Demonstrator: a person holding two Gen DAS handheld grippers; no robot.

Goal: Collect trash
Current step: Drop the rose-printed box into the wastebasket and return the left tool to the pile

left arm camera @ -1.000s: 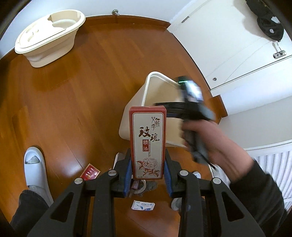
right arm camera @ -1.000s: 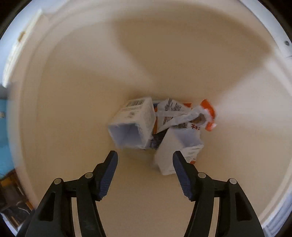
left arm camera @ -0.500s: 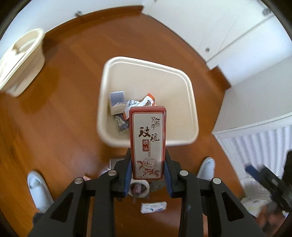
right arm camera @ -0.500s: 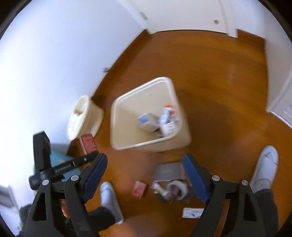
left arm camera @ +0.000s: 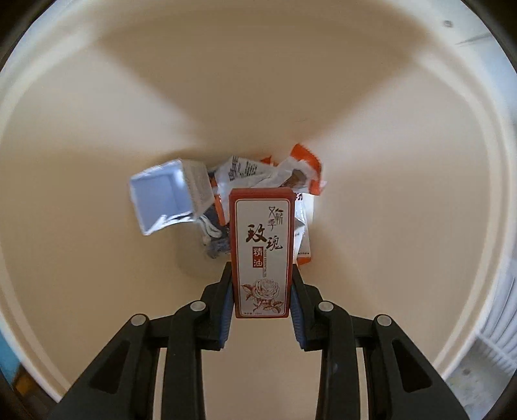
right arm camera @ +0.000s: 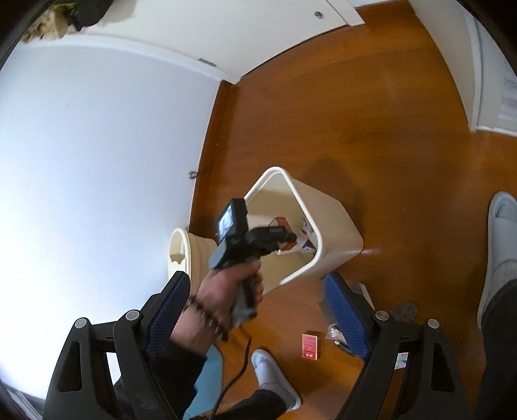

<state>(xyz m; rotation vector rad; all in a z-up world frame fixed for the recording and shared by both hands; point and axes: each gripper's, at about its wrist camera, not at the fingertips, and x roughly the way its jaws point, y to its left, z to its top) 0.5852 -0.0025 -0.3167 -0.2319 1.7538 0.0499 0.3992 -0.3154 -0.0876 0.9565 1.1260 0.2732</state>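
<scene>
Bin interior fills the left wrist view: left gripper clamps a tall red-and-white rose-print carton inside the cream plastic trash bin, above an open white box and crumpled orange-white wrappers. Right gripper hangs spread wide and empty over the wooden floor, where a small red packet lies near the bin.

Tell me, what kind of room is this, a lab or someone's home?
Most likely a room in a home. The wood floor runs up to plain white walls and a white door, the person wears house slippers, and a cream trash bin stands on the floor with scattered litter such as a small red box nearby.
</scene>
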